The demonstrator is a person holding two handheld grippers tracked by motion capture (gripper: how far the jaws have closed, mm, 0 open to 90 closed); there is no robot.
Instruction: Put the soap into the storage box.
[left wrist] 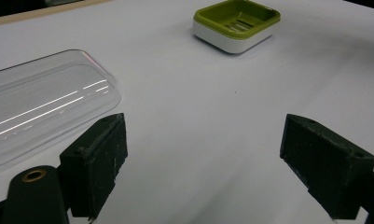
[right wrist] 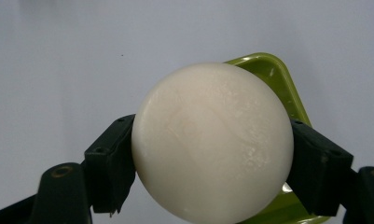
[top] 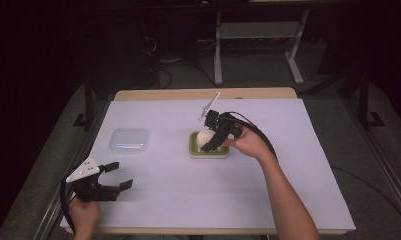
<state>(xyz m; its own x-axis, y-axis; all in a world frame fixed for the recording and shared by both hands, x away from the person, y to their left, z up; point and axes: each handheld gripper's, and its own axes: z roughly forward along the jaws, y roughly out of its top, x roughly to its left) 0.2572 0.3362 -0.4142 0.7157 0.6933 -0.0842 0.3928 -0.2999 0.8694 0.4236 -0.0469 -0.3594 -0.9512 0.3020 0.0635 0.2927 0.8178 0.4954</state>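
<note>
- The table (top: pixel 298 190), under a pale sheet, carries a clear plastic lid (top: pixel 129 141) at the left and a green soap dish (top: pixel 208 151) near the middle, the two well apart
- The right tongs (top: pixel 211 142) reach down over the green soap dish; in the right gripper view their jaws press on both sides of a round white soap (right wrist: pixel 212 140), gripping it firmly
- The round white soap sits between those jaws directly above the dish; whether it touches the dish floor cannot be told
- The left tongs (top: pixel 122 176) rest near the table's front left corner, jaws spread wide and holding nothing, with the clear plastic lid just ahead of them
- Judged step: the soap is at the dish, either being set in or lifted out; the pictures alone do not settle which
- The next move calls for a level, steady grip, since the smooth rounded soap could slip from the flat pads
</note>
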